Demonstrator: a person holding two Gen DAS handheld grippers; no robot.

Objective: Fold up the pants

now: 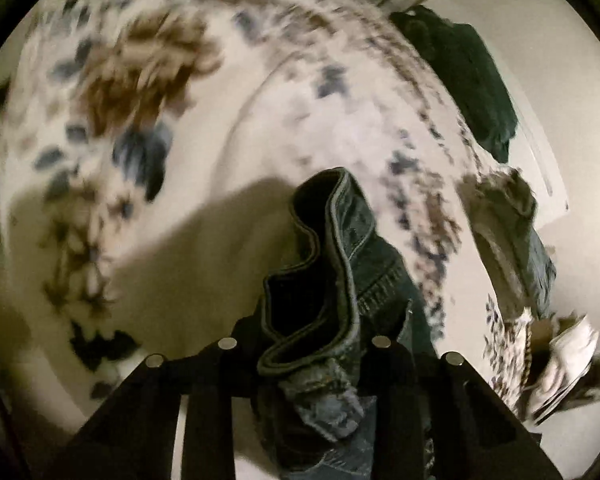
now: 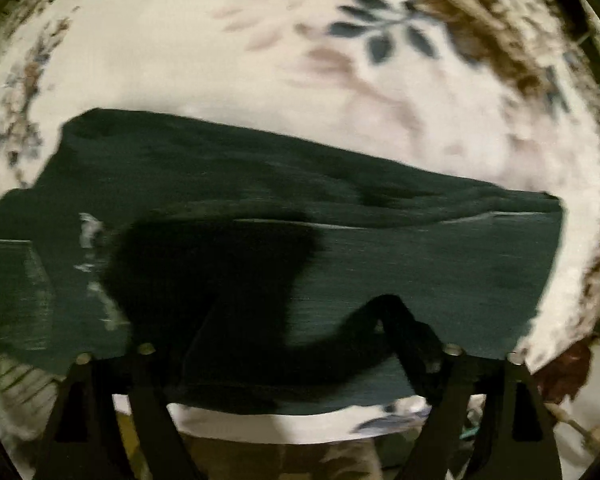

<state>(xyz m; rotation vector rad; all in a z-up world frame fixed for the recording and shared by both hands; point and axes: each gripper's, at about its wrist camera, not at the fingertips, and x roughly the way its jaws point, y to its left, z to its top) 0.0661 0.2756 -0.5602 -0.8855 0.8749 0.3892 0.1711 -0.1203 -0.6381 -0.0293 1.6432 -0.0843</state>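
My left gripper [image 1: 306, 354] is shut on a bunched hem or waistband of dark blue denim jeans [image 1: 332, 264] and holds it up above the floral bedspread [image 1: 188, 92]. In the right wrist view the dark jeans [image 2: 380, 248] lie flat and spread across the bedspread [image 2: 228, 64], seams running left to right. My right gripper [image 2: 300, 350] is open just above the near edge of the denim, its dark fingers [image 2: 400, 324] standing wide apart with nothing between them. Both views are motion-blurred.
A second dark green garment [image 1: 468, 76] lies at the far right of the bed in the left wrist view. Crumpled pale and patterned cloth [image 1: 556, 360] lies at the right edge. The bed's near edge [image 2: 284, 428] shows below my right gripper.
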